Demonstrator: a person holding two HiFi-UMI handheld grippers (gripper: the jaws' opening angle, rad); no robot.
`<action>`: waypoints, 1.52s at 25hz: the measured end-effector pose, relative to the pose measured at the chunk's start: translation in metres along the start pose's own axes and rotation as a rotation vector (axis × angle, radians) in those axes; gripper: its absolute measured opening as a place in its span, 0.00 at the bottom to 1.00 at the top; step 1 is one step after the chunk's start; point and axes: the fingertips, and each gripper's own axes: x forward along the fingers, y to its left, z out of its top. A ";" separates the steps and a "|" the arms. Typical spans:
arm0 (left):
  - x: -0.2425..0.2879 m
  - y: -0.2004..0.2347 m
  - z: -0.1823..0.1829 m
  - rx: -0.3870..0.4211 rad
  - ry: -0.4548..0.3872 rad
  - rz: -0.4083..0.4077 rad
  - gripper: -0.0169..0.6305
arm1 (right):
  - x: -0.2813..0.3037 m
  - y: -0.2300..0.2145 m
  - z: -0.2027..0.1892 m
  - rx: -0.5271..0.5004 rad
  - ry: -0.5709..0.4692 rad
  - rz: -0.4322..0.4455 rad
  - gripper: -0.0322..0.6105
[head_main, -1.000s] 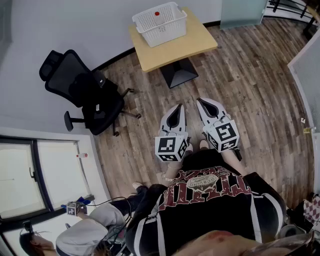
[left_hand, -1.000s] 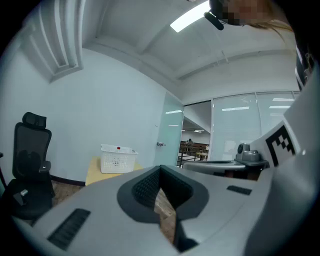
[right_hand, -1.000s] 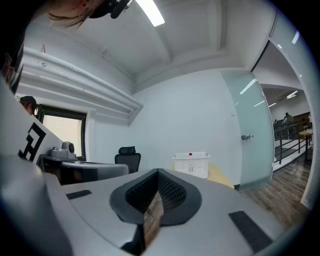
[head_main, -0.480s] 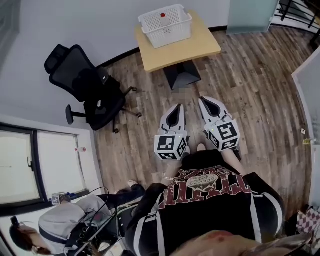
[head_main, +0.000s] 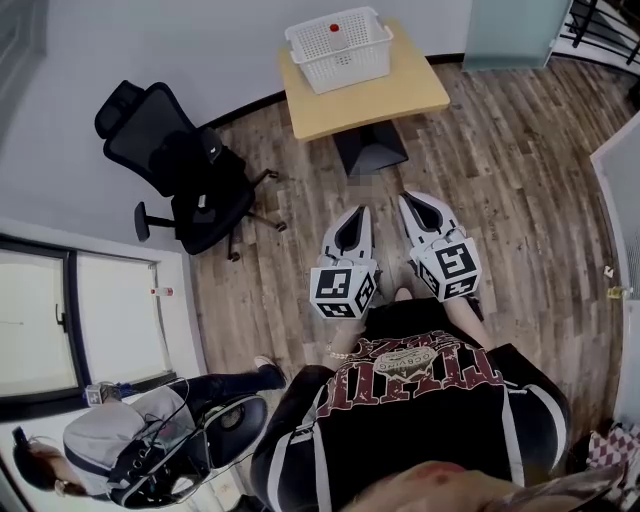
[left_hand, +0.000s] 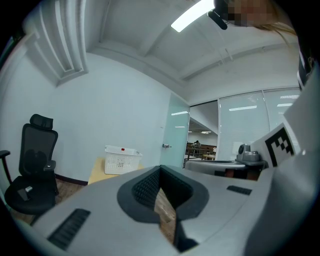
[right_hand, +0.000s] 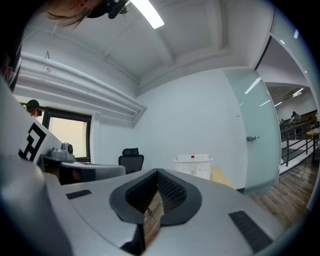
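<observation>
- Wooden plank floor is stretching under both tools in the head view. The left hand-held gripper and the right hand-held gripper are hovering side by side above it, pointing forward. Each one's jaws are meeting at the tips, with nothing held. Well ahead of them, a white plastic basket is sitting at the far end of a tan worktop, and a small red item is lying inside it. A black office chair is standing left of the worktop, and a seated person is showing at the lower left corner.
- Grey jaws are closing together in the left gripper view, where the left hand-held gripper is carrying nothing. Only floor is showing through the gap behind the tips. The white plastic basket is resting on the worktop far beyond, with the black office chair at the left.
- Grey jaws are likewise pressing shut in the right gripper view, leaving the right hand-held gripper empty. The white plastic basket is standing well beyond its tips, the black office chair is to the basket's left, and a frosted glass door is to its right.
</observation>
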 end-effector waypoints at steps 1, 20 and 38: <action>0.002 0.002 0.001 0.000 0.001 -0.002 0.10 | 0.003 0.001 0.001 0.000 -0.001 0.002 0.08; 0.058 0.079 0.024 -0.003 0.015 -0.059 0.10 | 0.099 -0.009 0.013 -0.010 0.010 -0.045 0.08; 0.106 0.125 0.035 0.025 0.024 -0.139 0.10 | 0.156 -0.030 0.016 -0.005 -0.014 -0.135 0.08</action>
